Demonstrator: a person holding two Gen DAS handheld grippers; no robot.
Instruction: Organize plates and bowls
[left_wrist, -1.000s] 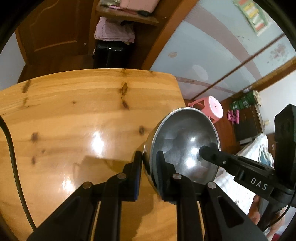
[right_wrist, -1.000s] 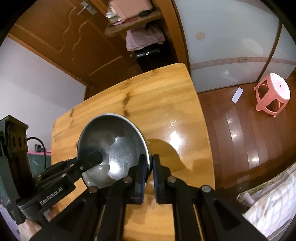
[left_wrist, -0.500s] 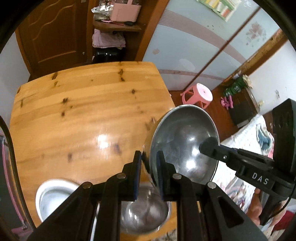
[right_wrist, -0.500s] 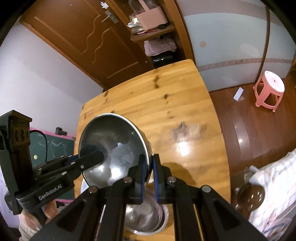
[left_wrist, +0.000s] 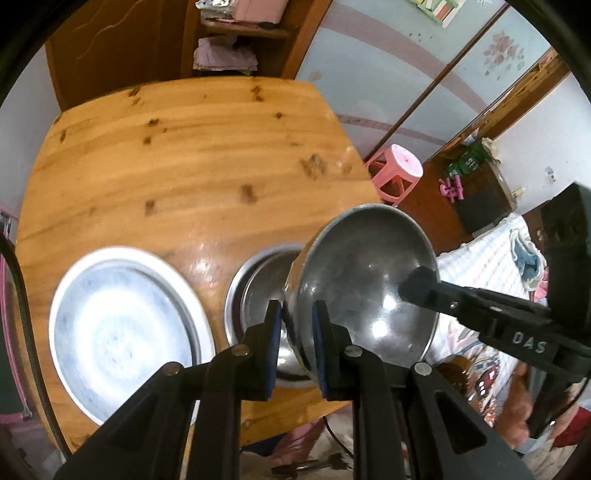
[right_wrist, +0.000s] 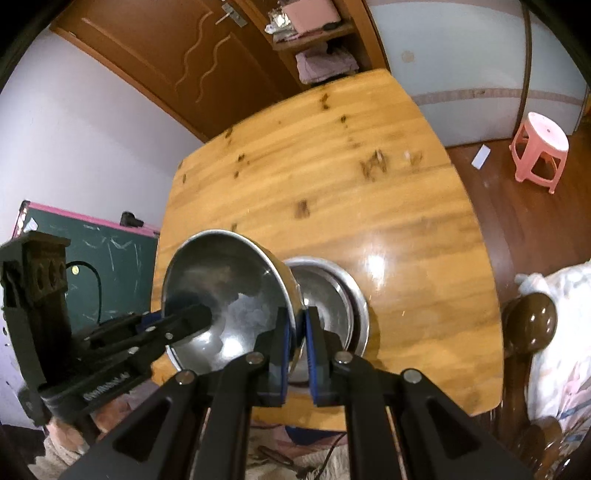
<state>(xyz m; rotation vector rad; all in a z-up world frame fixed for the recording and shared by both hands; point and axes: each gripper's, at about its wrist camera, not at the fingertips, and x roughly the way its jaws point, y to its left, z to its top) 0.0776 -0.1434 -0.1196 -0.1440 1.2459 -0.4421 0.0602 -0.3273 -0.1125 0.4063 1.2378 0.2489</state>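
Both tongs (left_wrist: 294, 347) on shiny, perhaps smudged steel bowl (left_wrist: 364, 280)

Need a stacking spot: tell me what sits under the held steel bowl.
Under the held steel bowl a second steel bowl rests on the wooden table. Its near side is covered.

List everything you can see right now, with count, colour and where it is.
held bowl: 1, steel, above the table's near edge, rim pinched on both sides
table bowl: 1, steel, near edge, behind held bowl
plate: 1, steel, on table, left of the bowls
table: 1, pine
stool: 1, pink, on floor right of table
chalkboard: 1, green, pink frame, left of table
door: 1, brown, far wall
left gripper: 1, black, shut on held bowl
right gripper: 1, black, shut on held bowl
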